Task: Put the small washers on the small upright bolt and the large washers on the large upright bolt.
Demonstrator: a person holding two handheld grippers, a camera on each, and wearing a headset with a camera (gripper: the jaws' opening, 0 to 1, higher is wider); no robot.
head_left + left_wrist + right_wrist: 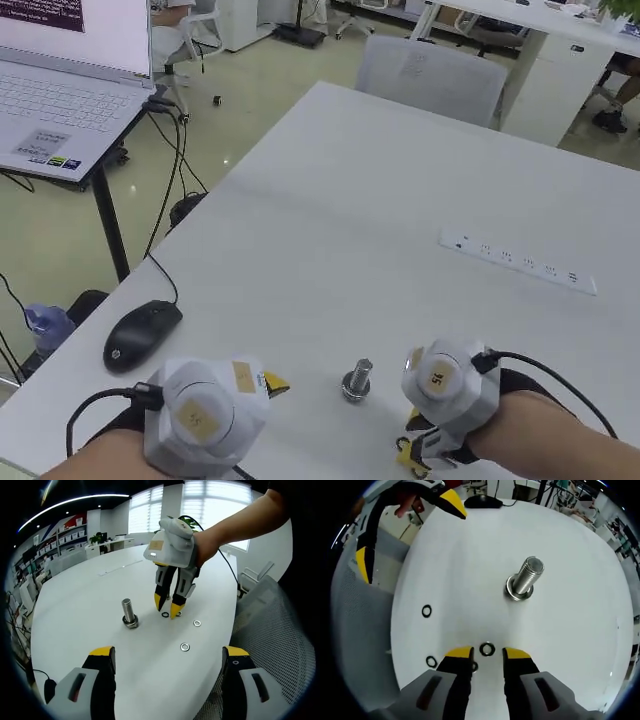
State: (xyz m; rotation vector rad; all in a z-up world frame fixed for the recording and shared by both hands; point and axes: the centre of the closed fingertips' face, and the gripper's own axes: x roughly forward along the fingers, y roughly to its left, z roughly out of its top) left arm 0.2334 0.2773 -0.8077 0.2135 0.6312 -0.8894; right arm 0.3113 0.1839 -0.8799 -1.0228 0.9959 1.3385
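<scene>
My right tongs (486, 655) point down at the white table (570, 645). Their two yellow tips are a little way apart and they hold nothing. A small dark washer (487, 649) lies flat on the table, right between the tips. I think the tips are not pinching it yet. It lies just where I want it, so I think I only need to go down a bit and close.

Another washer (474, 667) sits just beside one tip, and that tip partly hides it. Two more washers (431, 661) lie near, on the side away from the bolt.

Farther out stands the bolt (524, 578). It is ahead of my tips and a little off to one side. It stands straight up with the thread end on top. A washer is round and has no long side. So I think it must stay flat, go hole-first over the top, and drop straight down. There is a ring shape at the foot of the bolt, and I cannot tell if it is a washer or the bolt's own head. I also cannot tell if this is the large bolt or the small one.

Farthest off are my left tongs (169, 652). They are wide open and empty, and they hang well back. My right tongs are much nearer the washers.
</scene>
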